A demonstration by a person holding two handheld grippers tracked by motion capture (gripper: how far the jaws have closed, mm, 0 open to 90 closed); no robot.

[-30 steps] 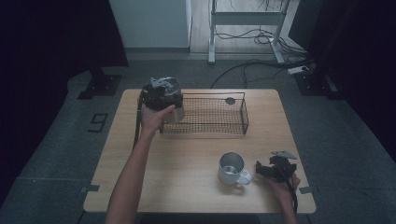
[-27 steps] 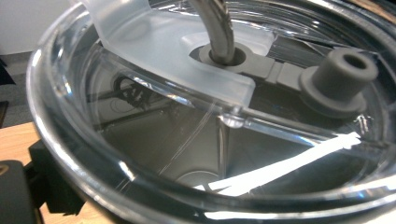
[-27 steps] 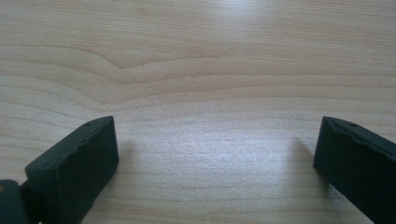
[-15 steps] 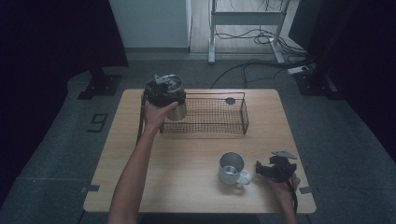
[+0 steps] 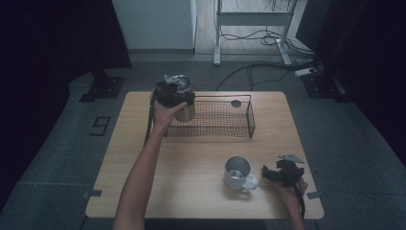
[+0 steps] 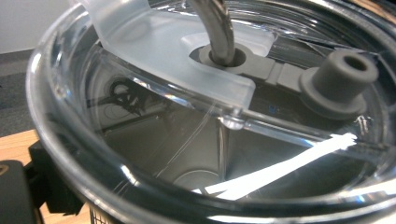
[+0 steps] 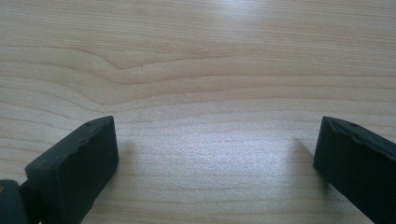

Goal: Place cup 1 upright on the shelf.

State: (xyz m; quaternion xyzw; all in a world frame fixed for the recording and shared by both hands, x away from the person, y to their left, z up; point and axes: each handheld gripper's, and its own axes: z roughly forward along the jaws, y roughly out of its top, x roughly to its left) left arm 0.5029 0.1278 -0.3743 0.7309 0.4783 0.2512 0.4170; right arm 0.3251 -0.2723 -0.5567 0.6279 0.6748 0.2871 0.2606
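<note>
A steel tumbler (image 5: 186,113) with a clear lid (image 6: 187,93) hangs over the left end of the black wire basket (image 5: 225,133). My left gripper (image 5: 171,95) is shut on it at the rim. In the left gripper view the lid sits right up against the camera, with a metal straw (image 6: 219,28) through it and a grey plug (image 6: 343,77) beside it. My right gripper (image 5: 280,173) rests on the table (image 5: 191,163) near the front right corner. Its jaws stand wide apart over bare wood (image 7: 217,154). A steel mug (image 5: 237,172) stands just left of it.
A small black round piece (image 5: 236,103) lies in the basket's far right part. The floor around the table is dark. Cables (image 5: 249,67) and a metal frame (image 5: 253,19) lie beyond the far edge.
My left hand has carried the tumbler a little to the right, toward the basket. The right gripper and the mug have stayed put.
</note>
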